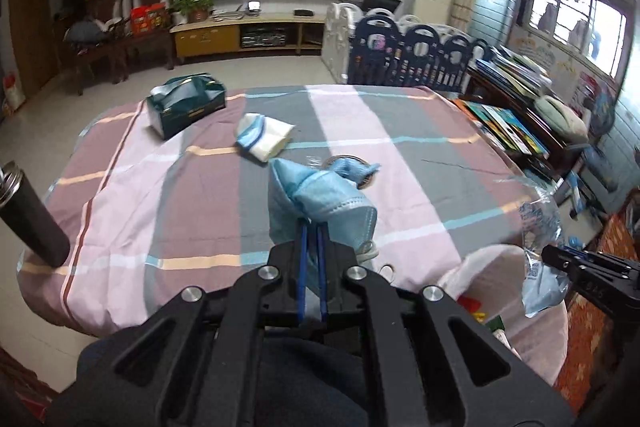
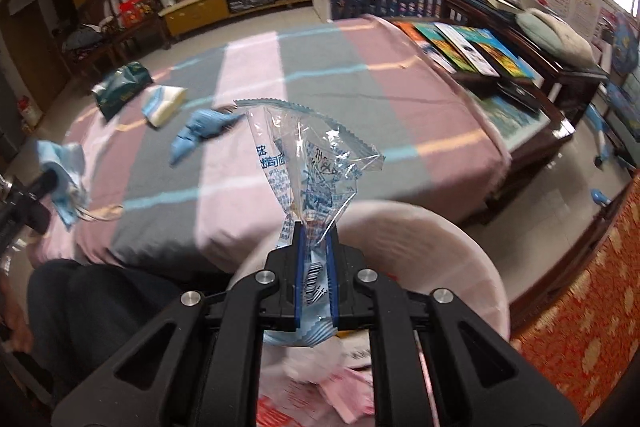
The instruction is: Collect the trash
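Blue mask (image 1: 320,203) pinched in left hand-held gripper (image 1: 313,227); one clear wrapper (image 2: 308,163) pinched in right hand-held gripper (image 2: 316,227); two masks (image 2: 200,133) lie on far bench (image 2: 400,99).

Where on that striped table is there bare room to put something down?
The right half of the table is bare, up to the edge beside the books. The left-centre is crowded: tissue box, folded mask, crumpled blue mask, black flask.
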`<state>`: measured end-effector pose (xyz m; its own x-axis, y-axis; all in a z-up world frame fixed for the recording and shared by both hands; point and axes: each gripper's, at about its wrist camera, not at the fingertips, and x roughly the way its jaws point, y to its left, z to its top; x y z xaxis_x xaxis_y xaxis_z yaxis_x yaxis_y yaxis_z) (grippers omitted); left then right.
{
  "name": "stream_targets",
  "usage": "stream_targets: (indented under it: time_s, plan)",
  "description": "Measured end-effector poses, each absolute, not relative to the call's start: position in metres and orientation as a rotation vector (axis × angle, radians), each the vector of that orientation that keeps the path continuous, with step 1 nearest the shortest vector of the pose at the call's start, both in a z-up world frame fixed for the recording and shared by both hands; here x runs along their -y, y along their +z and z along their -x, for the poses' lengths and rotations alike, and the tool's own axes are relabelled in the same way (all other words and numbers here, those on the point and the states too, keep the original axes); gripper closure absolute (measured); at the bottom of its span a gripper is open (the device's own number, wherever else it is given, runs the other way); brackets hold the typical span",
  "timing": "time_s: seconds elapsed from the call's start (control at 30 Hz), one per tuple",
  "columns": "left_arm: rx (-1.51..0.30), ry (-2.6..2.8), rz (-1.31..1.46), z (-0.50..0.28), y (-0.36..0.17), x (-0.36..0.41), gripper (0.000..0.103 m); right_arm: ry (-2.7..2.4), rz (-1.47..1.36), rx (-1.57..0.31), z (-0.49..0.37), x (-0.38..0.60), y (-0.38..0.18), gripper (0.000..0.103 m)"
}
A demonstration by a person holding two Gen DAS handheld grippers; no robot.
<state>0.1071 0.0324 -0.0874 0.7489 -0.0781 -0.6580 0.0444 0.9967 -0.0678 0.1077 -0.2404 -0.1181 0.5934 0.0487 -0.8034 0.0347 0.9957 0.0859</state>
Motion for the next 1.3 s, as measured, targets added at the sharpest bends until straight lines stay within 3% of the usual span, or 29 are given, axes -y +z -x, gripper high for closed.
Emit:
stream_targets:
  time_s: [0.2, 0.27, 0.33, 0.43, 0.73, 0.8, 0.83, 0.87, 0.93, 1.07, 1.3]
  plan:
    - [-0.741, -0.164, -0.005, -0.099, -0.090, 0.007, 0.097, -0.062, -0.132, -1.082, -0.094, 0.271, -0.164, 0.091]
    - [-0.751, -0.195, -0.007, -0.098, -0.091, 0.016, 0.097, -0.073, -0.156, -1.162, -0.095, 0.276, -0.182, 0.085]
    - [-0.765, -0.226, -0.009, -0.098, -0.093, 0.025, 0.097, -0.084, -0.196, -1.223, -0.096, 0.281, -0.197, 0.066]
    - [-0.805, -0.308, 0.011, -0.099, -0.100, 0.037, 0.097, -0.105, -0.277, -1.205, -0.094, 0.292, -0.195, 0.054]
    - [-0.923, -0.602, 0.086, -0.103, -0.139, 0.091, 0.097, -0.226, -0.387, -1.031, -0.090, 0.343, -0.155, 0.053]
    - [-0.949, -0.656, 0.062, -0.102, -0.147, 0.107, 0.093, -0.245, -0.388, -1.008, -0.089, 0.351, -0.150, 0.053]
    - [-0.957, -0.676, 0.054, -0.102, -0.150, 0.112, 0.085, -0.251, -0.392, -1.001, -0.089, 0.354, -0.148, 0.053]
    - [-0.971, -0.700, 0.049, -0.101, -0.153, 0.118, 0.066, -0.256, -0.397, -0.997, -0.089, 0.357, -0.148, 0.053]
    - [-0.987, -0.716, 0.065, -0.101, -0.157, 0.121, 0.051, -0.259, -0.407, -0.996, -0.087, 0.362, -0.148, 0.053]
    - [-0.996, -0.693, 0.107, -0.109, -0.160, 0.111, 0.039, -0.257, -0.407, -1.008, -0.089, 0.360, -0.154, 0.053]
    - [-0.965, -0.439, 0.167, -0.142, -0.154, 0.041, 0.033, -0.151, -0.392, -1.023, -0.119, 0.326, -0.156, 0.053]
